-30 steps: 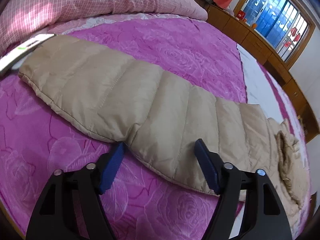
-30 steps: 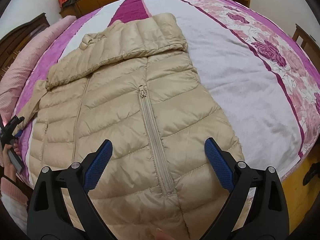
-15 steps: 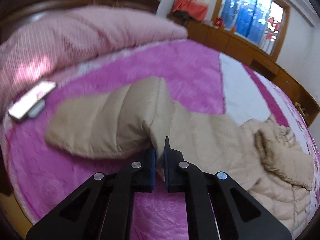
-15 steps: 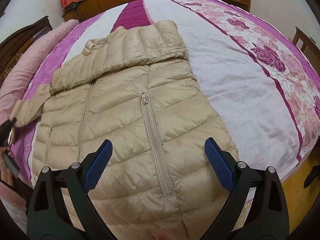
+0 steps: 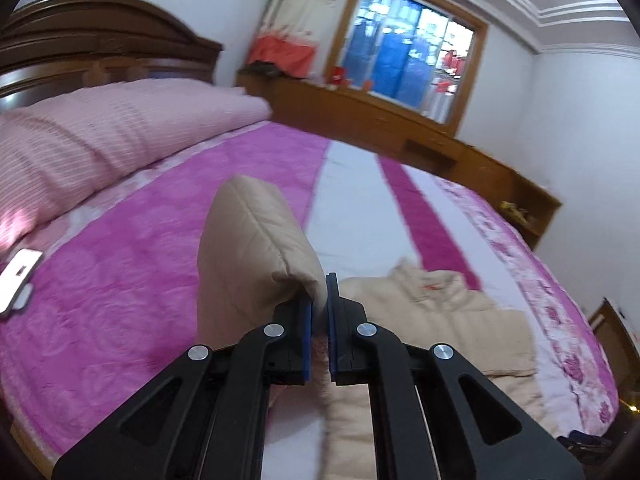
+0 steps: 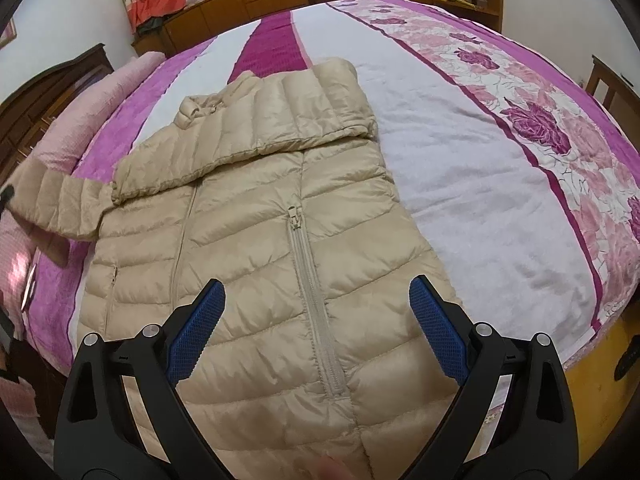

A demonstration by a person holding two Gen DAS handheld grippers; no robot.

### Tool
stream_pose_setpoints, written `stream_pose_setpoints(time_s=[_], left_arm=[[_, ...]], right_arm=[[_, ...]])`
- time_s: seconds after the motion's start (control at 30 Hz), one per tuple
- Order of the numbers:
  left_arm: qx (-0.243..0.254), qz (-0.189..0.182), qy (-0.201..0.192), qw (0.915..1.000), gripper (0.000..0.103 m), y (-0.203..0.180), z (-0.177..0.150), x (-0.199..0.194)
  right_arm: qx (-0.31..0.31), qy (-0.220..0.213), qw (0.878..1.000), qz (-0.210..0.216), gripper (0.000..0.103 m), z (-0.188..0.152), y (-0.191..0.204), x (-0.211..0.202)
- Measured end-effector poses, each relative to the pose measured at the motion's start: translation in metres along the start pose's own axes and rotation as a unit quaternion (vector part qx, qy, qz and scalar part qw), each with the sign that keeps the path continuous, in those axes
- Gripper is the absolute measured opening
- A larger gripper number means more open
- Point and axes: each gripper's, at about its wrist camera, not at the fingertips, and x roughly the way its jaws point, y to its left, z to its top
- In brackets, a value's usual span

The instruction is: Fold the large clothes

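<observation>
My left hand-held gripper is pinched hard on the sleeve of the beige down jacket, pads pressed together on a fold of the quilted fabric, and the sleeve hangs up off the bed, its far part standing toward twelve o'clock in my left view. My right hand-held gripper is spread wide, holding nothing, hovering over the jacket's lower front with the zipper running between the fingers. The jacket lies face up across the bed, collar toward twelve o'clock in the right view; one sleeve is already folded across the chest, and the other, the one I've got, shows out at nine o'clock. So I'd call this early going: one sleeve in, the second lifted but not yet laid over, and the body folds all still to come. Against a second ago: then the left fingers stood open around the sleeve, which lay flat and stretched out on the magenta cover; half a second ago they had closed on it; now it's raised clear. The right hand-held gripper has barely budged, same spread, same spot. A phone sits at nine o'clock on the bed.
</observation>
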Motion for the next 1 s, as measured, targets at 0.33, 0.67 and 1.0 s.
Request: stream_pose_setpoints(time_s=[0.33,0.67,1.0], left_arm=[[0.052,-0.076,0.035,0.9952,0.007,-0.097,-0.017,0.041],[0.063,-0.116,0.157,0.9788,0.007,-0.148,-0.084,0.124],[0.085,-0.087,0.239,0.9634,0.05,-0.162,-0.134,0.165]], right_arm=[[0.019,-0.011,1.0,-0.006,0.093,0.002,-0.017,-0.006],[0.033,-0.005,0.999,-0.006,0.093,0.005,-0.025,0.0],[0.054,0.001,0.999,-0.007,0.093,0.004,-0.043,0.007]])
